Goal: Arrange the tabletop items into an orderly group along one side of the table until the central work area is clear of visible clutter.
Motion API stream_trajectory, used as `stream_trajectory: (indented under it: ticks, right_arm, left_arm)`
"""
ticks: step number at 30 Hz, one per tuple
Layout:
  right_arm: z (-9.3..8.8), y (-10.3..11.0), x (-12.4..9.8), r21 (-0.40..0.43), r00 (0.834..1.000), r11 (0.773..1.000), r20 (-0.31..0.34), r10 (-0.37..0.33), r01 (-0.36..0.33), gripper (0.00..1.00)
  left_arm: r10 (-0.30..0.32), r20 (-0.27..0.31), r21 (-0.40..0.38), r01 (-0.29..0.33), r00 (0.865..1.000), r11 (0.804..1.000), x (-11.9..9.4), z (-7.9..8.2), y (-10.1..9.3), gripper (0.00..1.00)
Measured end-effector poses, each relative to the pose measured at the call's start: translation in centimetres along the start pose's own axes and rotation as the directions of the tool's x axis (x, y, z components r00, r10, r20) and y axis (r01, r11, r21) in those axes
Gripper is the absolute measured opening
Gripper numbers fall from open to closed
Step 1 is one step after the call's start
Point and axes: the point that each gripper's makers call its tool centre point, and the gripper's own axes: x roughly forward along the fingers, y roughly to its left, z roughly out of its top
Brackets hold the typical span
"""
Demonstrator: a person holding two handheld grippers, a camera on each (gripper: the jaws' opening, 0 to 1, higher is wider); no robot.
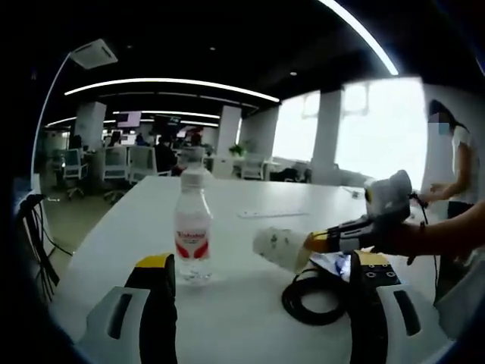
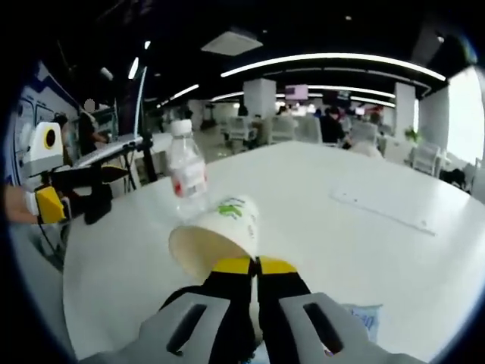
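A clear water bottle with a red label stands upright on the white table, just ahead of my left gripper, whose jaws are wide apart and hold nothing. A white paper cup with a green print is tipped on its side, its mouth toward the right camera. My right gripper is shut on the cup's rim. In the left gripper view the same cup hangs to the right of the bottle, with the right gripper reaching in from the right. The bottle stands just behind the cup.
A coiled black cable lies by my left gripper's right jaw, next to a blue-and-white packet. A long white strip lies farther across the table. A person stands at the far right edge. Office desks and chairs fill the background.
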Motion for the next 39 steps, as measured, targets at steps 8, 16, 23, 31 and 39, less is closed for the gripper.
stream_trajectory:
  ticks: [8,16,23,31,39]
  right_arm:
    - [-0.5,0.7,-2.3,0.040,0.998,0.999,-0.060,0.020,-0.017,0.00]
    - [0.1,1.8,-4.7,0.028,0.997,0.999,-0.066,0.045,-0.043,0.00]
    - [0.3,3.0,-6.2,0.038,0.994,0.997,-0.074,0.075,-0.072,0.00]
    - [0.1,4.3,-8.1,0.053,0.989,0.994,-0.108,0.103,-0.097,0.00]
    - [-0.4,5.4,-10.0,0.051,0.979,0.991,-0.160,0.130,-0.123,0.00]
  left_arm:
    - [-0.056,-0.018,0.024,0.057,0.998,0.998,-0.6,-0.3,-1.3,0.93]
    - [-0.112,-0.018,0.047,0.113,0.994,0.993,-0.8,-0.3,-2.9,0.91]
    - [-0.151,-0.017,0.070,0.152,0.988,0.986,-1.0,0.1,-3.8,0.89]
    - [-0.200,-0.025,0.096,0.202,0.979,0.975,-1.4,-0.1,-4.9,0.87]
    - [-0.273,-0.038,0.107,0.276,0.961,0.955,-2.1,-0.2,-6.6,0.84]
